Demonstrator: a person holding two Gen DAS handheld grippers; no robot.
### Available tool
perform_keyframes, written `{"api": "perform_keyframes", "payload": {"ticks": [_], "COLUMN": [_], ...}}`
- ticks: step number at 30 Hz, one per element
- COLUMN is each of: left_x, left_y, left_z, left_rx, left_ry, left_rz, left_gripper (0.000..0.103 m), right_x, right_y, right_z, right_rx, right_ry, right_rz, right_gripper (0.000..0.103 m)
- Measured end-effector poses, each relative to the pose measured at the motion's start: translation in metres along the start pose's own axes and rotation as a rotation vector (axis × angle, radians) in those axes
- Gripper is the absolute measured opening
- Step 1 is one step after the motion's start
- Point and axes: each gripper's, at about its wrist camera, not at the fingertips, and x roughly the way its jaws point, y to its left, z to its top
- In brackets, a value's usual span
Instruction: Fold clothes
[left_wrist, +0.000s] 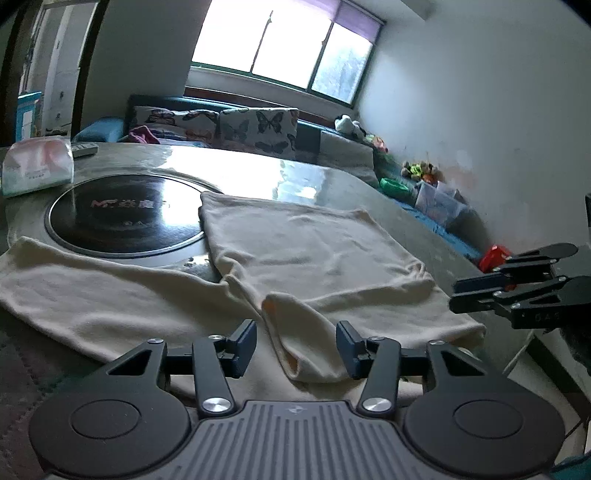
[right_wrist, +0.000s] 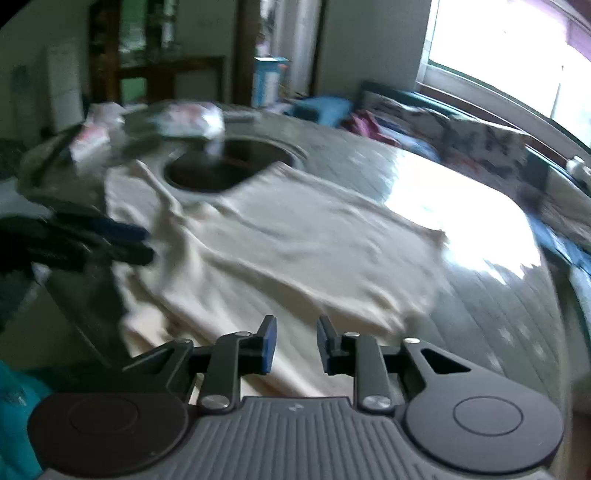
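The cream T-shirt (left_wrist: 295, 254) lies partly folded on the tabletop (left_wrist: 332, 177), one side overlapping the round black hob (left_wrist: 122, 218). Both the left gripper (left_wrist: 296, 343) and the right gripper (right_wrist: 294, 343) have their fingers released, holding nothing, just over the shirt's near edge. The next fold probably calls for pinching that hem and carrying it away toward the hob.

Cream garment (left_wrist: 306, 254): soft matt knit cloth, faintly creased, no sheen. Table (left_wrist: 332, 181): smooth, hard, highly glossy top, mirrors window light. Round inset disc (left_wrist: 125, 218) near its centre: black, glassy, reflective, metal-looking rim. Left gripper (left_wrist: 296, 347): matt black plastic links, bright metal pivot pins, ribbed grey body. Packet (left_wrist: 37, 166) at the far left edge: shiny plastic film.
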Motion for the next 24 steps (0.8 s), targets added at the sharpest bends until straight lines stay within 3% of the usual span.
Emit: {"api": "perform_keyframes", "payload": {"ticks": [4, 6, 10, 16, 24], "left_x": [0.005, 0.007, 0.007, 0.000, -0.007], "left_y": [-0.005, -0.007, -0.010, -0.015, -0.030], "left_z": [-0.003, -0.004, -0.002, 0.014, 0.049], "left_rx": [0.015, 0.021, 0.038, 0.058, 0.086], "left_ry": [0.035, 0.046, 0.040, -0.005, -0.072], "left_rz": [0.020, 0.029, 0.047, 0.050, -0.018], "left_gripper": [0.039, 0.024, 0.008, 0.005, 0.004], "right_x": [-0.007, -0.007, -0.008, -0.006, -0.003], "right_y": [-0.014, -0.018, -0.019, -0.014, -0.007], "right_z": [-0.022, -0.029, -0.038, -0.043, -0.049], "right_rx": [0.046, 0.063, 0.068, 0.035, -0.004], "right_ry": [0.016, 0.021, 0.021, 0.014, 0.002], "right_rz": [-0.047, -0.055, -0.046, -0.042, -0.061], "right_gripper": [0.031, 0.032, 0.032, 0.032, 0.033]}}
